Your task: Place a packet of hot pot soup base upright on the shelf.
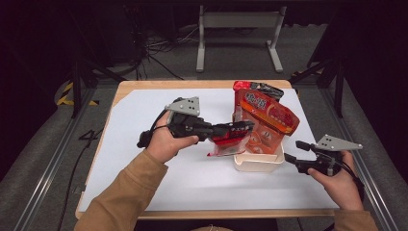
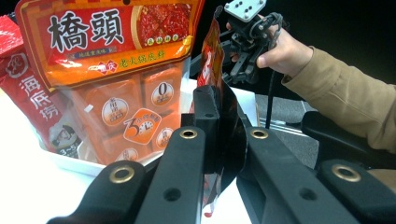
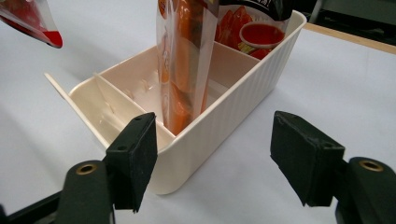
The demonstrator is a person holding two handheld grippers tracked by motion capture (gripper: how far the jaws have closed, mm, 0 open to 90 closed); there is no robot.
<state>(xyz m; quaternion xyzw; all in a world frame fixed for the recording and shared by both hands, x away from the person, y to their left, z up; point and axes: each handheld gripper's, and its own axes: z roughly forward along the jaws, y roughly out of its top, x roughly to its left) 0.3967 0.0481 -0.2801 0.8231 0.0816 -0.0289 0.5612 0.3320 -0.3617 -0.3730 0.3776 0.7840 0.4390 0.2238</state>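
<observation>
Beside the cream bin (image 1: 257,162), left claw (image 2: 223,135) gripping red pouch (image 2: 212,51), orange pack (image 2: 112,70) reading "橋頭"

The counter (image 1: 159,192) is white with a pale wood edge. On it, the divided bin (image 3: 224,107) is cream with fine ribbing on its outer wall. The tall pouch (image 2: 112,70) in the bin is orange — a red panel with dark characters on top, round white badges below. Behind it, another packet (image 2: 23,98) is red with white characters. The thin pouch (image 1: 226,142) is red and black, perhaps partly clear. The sleeves (image 1: 120,197) are tan.
</observation>
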